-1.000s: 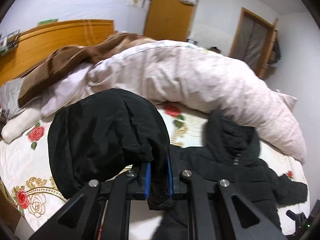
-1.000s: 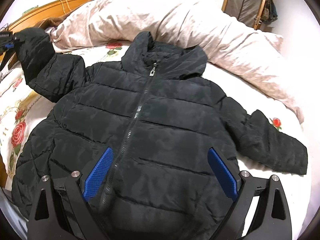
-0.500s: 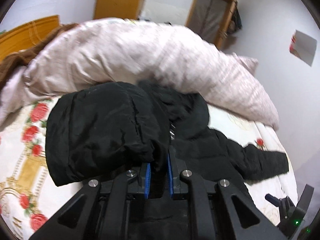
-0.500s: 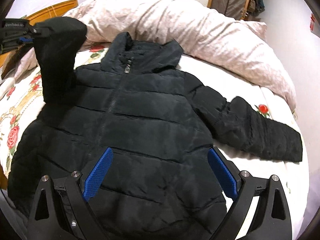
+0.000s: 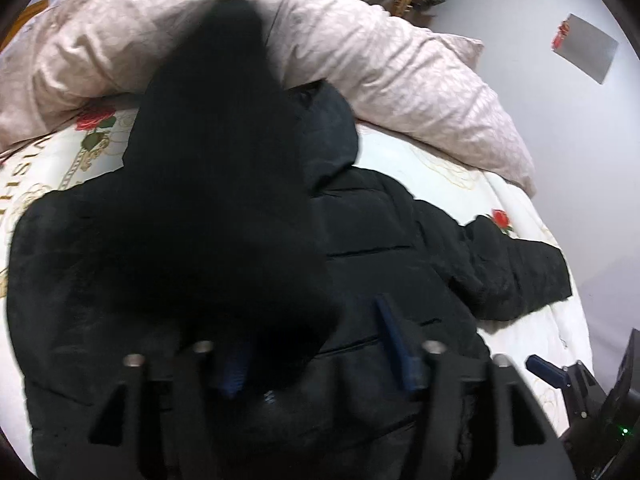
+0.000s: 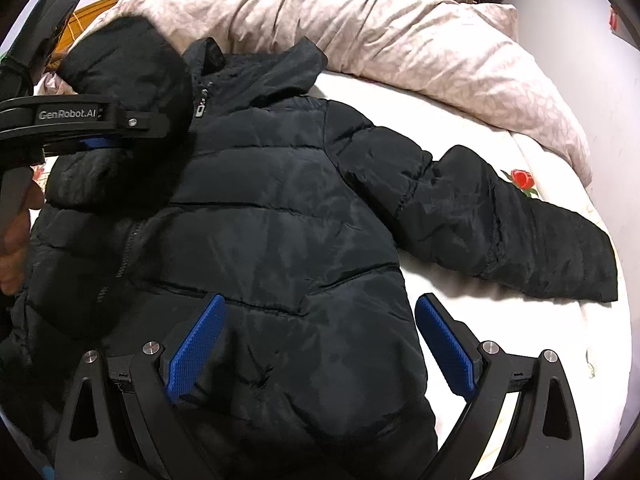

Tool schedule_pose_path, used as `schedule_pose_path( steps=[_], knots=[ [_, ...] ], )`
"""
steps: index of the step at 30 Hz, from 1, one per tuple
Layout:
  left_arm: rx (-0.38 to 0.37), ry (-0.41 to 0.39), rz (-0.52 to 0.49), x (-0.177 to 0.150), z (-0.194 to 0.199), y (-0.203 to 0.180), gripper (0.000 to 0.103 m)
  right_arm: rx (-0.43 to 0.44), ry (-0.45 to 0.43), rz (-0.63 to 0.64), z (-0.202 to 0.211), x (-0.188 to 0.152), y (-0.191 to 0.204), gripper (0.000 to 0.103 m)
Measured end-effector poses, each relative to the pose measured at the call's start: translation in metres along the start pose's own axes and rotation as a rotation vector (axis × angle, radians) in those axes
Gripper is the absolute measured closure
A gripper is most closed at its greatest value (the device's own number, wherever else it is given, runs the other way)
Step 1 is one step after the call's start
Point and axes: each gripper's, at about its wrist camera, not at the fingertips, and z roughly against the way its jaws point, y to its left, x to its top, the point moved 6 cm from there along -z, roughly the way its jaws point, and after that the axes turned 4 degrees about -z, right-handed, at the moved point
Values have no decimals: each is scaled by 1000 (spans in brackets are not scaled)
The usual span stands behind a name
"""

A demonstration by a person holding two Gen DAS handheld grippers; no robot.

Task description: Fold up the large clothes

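- Left hand-held gripper (image 5: 316, 356): jaws opening right now, with the jacket's sleeve (image 5: 224, 184) draped between and over them. Blue pads look clear of the cloth already, though the blur makes that hard to call. Sleeve laid inward across the chest.
- Right hand-held gripper (image 6: 320, 344): spread wide, nothing in it, hovering above the lower front panel toward the hem.
- Black puffer jacket (image 6: 288, 216): flat on the bed (image 6: 560, 360), front up, zip closed, collar up at 12 o'clock against the pink duvet (image 6: 400, 40).
- Other sleeve (image 6: 520, 232): stretched out toward 3 o'clock over the sheet, not folded in yet.
- Handling guess: light but bulky, soft quilted fill that squashes then springs back, so folds likely to puff open unless pressed down.
- Shell looks smooth and a bit shiny, probably slippery. Pinching only the outer layer could let it slide out.
- Best hold for the next fold, probably: cuff end of the outstretched sleeve at 3 o'clock, biting through the full thickness near a seam.
- For the body fold, hem corners look like the firmest grab.
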Motion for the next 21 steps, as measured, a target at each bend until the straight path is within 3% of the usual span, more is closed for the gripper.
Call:
schedule_pose_path(
  steps=[4, 10, 14, 21],
  knots=[
    [-57, -2, -15, 0, 1, -14, 28, -2, -5, 1, -4, 3, -2, 7],
    [-115, -55, -17, 1, 33, -19, 22, -2, -31, 11, 1, 15, 1, 7],
    [-72, -97, 6, 2, 60, 7, 21, 5, -59, 34, 4, 28, 12, 7],
    [80, -138, 111, -4, 89, 97, 21, 25, -126, 41, 6, 54, 31, 7]
  ],
)
